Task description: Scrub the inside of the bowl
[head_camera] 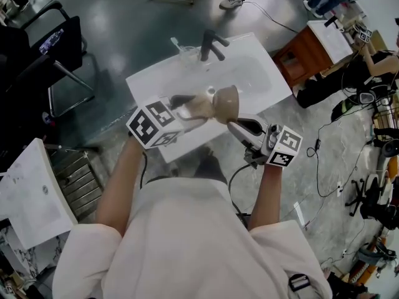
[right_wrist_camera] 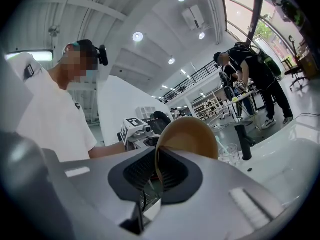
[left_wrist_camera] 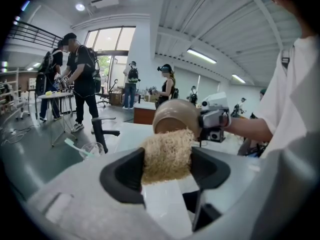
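Note:
A tan bowl (head_camera: 227, 103) is held on its side above the white sink (head_camera: 252, 73), its mouth turned left. My right gripper (head_camera: 235, 128) is shut on the bowl's rim (right_wrist_camera: 157, 160), which stands edge-on between the two black pads. My left gripper (head_camera: 187, 109) is shut on a straw-coloured loofah scrubber (left_wrist_camera: 166, 155); the scrubber's far end reaches the bowl's mouth (left_wrist_camera: 169, 126). In the left gripper view the right gripper (left_wrist_camera: 216, 120) shows behind the bowl. How deep the scrubber sits inside the bowl is hidden.
A black faucet (head_camera: 211, 44) stands at the sink's back edge, with a clear cup holding a toothbrush (head_camera: 182, 50) to its left. A wooden cabinet (head_camera: 308, 53) is at the right, a black chair (head_camera: 55, 55) at the left. People stand in the background (left_wrist_camera: 76, 79).

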`<state>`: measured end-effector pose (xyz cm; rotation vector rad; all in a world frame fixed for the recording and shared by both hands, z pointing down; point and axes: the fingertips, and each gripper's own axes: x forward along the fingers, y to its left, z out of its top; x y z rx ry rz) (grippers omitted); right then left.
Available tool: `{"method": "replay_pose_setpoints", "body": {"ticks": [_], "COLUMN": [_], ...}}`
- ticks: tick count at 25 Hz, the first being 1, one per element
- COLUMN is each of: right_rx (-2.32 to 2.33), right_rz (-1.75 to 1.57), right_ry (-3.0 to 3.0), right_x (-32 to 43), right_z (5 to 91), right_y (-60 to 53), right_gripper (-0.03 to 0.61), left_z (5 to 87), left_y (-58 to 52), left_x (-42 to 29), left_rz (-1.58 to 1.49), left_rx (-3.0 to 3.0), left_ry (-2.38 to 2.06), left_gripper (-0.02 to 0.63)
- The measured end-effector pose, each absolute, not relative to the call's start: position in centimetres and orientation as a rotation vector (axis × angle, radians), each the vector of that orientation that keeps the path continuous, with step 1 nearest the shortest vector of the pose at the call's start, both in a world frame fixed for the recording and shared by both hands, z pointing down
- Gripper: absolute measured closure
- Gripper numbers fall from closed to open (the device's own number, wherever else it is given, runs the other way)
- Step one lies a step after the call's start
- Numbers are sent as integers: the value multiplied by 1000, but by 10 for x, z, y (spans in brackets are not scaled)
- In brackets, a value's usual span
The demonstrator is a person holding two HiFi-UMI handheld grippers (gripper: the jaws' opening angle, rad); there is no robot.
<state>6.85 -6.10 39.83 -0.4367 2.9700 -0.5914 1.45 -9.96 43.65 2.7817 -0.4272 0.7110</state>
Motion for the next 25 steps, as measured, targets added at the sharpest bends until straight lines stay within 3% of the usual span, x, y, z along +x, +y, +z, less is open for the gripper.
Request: {"method": "replay_pose_setpoints", "body": {"ticks": [10, 25], "right_rx": [-323, -389], "right_rz": [-595, -588], "right_ry": [3017, 3021], "right_x": [58, 64], "right_z": [399, 402], "right_y": [-42, -49], "right_gripper": [551, 549], "left_z": [425, 442], "left_y": [-114, -93], "left_x": [4, 15], "left_rz": [566, 667], "left_rx": [2766, 2743], "left_ry": [-559, -462], "left_gripper": [347, 347]}}
